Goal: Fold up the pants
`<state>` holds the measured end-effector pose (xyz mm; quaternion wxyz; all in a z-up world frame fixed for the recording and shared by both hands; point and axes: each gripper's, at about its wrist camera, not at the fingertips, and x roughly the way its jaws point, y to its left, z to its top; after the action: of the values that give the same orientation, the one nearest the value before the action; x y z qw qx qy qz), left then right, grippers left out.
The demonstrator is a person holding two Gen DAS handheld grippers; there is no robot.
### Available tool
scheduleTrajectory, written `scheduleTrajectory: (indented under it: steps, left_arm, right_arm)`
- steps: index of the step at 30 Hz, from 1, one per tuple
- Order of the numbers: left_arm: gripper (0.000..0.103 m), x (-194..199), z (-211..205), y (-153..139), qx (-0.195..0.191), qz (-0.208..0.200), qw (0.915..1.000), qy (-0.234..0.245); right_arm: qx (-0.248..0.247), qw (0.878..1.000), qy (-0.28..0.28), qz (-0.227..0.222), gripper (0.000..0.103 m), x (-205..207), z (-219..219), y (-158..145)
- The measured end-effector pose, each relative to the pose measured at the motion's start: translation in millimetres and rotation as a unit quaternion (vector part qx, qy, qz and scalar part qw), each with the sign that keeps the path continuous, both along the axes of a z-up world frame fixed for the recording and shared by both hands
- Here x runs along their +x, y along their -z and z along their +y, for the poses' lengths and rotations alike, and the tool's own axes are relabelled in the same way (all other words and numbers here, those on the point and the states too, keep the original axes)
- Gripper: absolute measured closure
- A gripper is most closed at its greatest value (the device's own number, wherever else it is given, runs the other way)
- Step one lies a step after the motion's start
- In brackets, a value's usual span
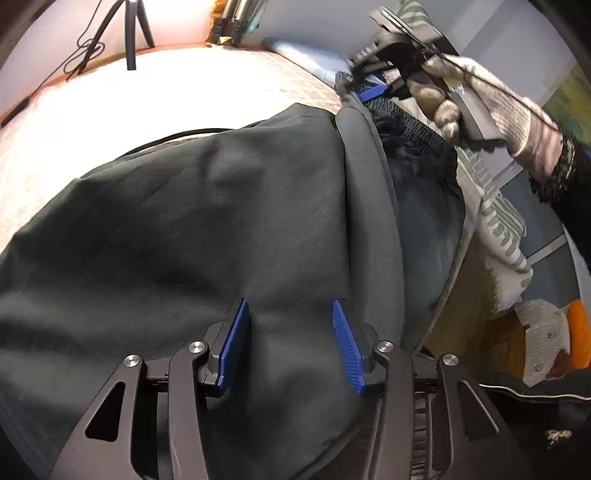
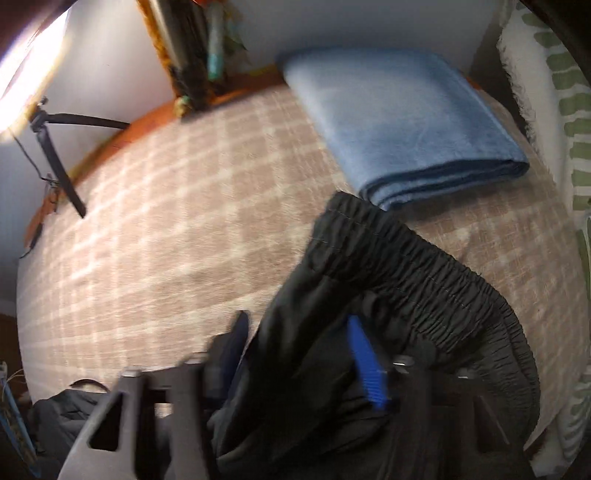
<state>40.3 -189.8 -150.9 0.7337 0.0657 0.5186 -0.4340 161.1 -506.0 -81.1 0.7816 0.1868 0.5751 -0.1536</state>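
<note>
On the checked bed cover [image 2: 155, 229] lie the dark pants [image 1: 207, 229], spread wide across the middle of the left wrist view. Their long side runs from about 8 o'clock up to 2 o'clock, and the bunched waistband [image 2: 413, 258] sits at the 2 o'clock end. A thick fold of cloth [image 1: 369, 206] runs from 12 down to 6 o'clock along the right part of the pants.

The left gripper [image 1: 290, 343] points down at the cloth with its blue pads apart. Cloth lies between and under them, but the pads do not squeeze it. The right gripper [image 2: 299, 358], held by a gloved hand [image 1: 495, 110] at 2 o'clock, has dark cloth bunched between its jaws just below the waistband. That picture is blurred, so it is unclear if the pads pinch the cloth.

A folded blue towel [image 2: 402, 122] rests at 1 o'clock, just past the waistband. A green-patterned pillow [image 2: 569, 110] lies at 3 o'clock. A black tripod [image 1: 125, 33] stands at 11 o'clock by the pale wall [image 2: 110, 55].
</note>
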Motion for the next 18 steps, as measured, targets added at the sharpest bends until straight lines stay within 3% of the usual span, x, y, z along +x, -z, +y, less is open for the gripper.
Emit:
scheduleTrajectory:
  steps: [4,13,18]
  left_arm:
    - [0.057,0,4,3,-0.003,0.001,1.0,0.002]
    - [0.057,3,2,3,-0.005,0.006,1.0,0.0]
    - [0.057,2,-4,-6,0.014,-0.007,0.9999,0.003]
  right_arm:
    - [0.057,0.997,0.018,-0.041,0.097,-27,-21,-4]
    - [0.128,0.971,0.064,-0.193,0.103,-182,-54,-50]
    - [0.142,0.957,0.104,-0.232,0.103,-258,-66,-35]
